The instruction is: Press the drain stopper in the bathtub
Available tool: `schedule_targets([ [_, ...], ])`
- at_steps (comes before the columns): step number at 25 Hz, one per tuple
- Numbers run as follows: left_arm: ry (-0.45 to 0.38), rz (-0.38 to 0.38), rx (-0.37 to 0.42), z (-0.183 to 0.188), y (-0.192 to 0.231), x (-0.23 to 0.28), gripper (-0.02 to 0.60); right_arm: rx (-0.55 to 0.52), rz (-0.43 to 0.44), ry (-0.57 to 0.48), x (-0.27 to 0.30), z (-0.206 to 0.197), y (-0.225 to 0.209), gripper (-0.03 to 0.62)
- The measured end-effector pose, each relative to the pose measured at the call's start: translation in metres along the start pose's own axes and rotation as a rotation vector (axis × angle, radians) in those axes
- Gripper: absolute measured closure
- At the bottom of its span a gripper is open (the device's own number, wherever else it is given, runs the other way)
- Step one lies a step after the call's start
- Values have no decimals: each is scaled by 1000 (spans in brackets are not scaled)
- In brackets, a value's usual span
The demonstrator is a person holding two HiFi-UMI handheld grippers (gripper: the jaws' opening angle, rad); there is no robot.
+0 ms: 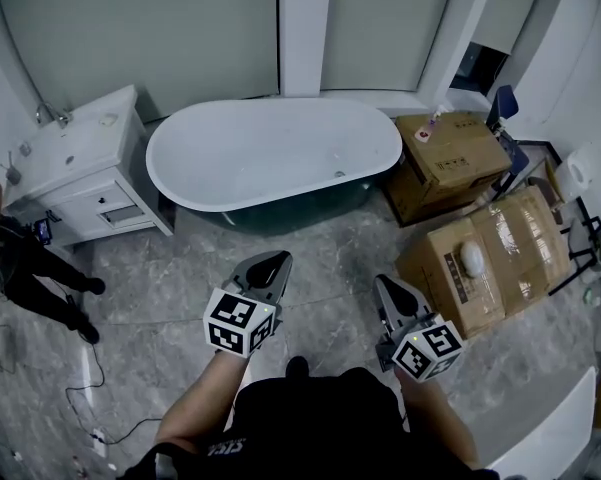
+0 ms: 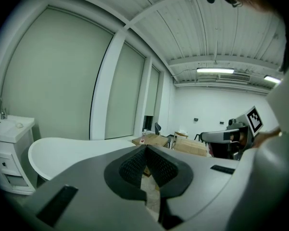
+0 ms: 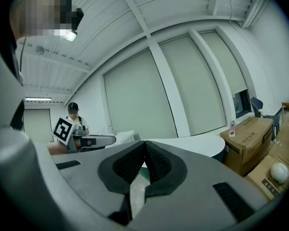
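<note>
Drain stopper (image 1: pixel 340 174): barely a dark speck, centre-right of the frame, low inside the white bathtub (image 1: pixel 160 173). Down at the bottom of the frame, well short of the rim: left hand-held gripper (image 1: pixel 270 260) clenched on nothing, right hand-held gripper (image 1: pixel 390 286) likewise pinched closed and empty. Not yet pressed (approach stage, by the look of it). Likely trouble from here: a long lean over the rim, then a narrow tip skating off that small cap on slick enamel, or landing just beside it.
</note>
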State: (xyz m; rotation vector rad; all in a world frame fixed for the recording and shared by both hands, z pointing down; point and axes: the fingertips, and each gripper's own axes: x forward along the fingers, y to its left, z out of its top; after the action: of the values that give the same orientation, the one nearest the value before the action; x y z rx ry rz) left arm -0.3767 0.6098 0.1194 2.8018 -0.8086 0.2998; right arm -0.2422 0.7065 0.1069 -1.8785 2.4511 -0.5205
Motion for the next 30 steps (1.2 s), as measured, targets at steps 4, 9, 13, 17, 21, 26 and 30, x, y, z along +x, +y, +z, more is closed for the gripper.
schedule_targets([
  [4, 24, -14, -3, -6, 7, 19, 571, 13, -11, 12, 16, -1, -17, 580],
  [9, 40, 7, -14, -7, 14, 47, 571, 43, 12, 20, 36, -3, -50, 580],
  [13, 57, 41, -24, -3, 25, 83, 571, 56, 39, 30, 62, 7, -82, 580],
  [17, 72, 61, -38, 10, 30, 140, 571, 58, 68, 43, 88, 23, -134, 580],
  [21, 94, 56, -32, 26, 24, 209, 571, 74, 80, 64, 107, 37, -199, 580],
  [26, 92, 68, -36, 57, 14, 287, 571, 83, 95, 80, 121, 59, -277, 580],
  [30, 84, 80, -13, 81, 6, 329, 571, 79, 104, 60, 124, 83, -323, 581],
])
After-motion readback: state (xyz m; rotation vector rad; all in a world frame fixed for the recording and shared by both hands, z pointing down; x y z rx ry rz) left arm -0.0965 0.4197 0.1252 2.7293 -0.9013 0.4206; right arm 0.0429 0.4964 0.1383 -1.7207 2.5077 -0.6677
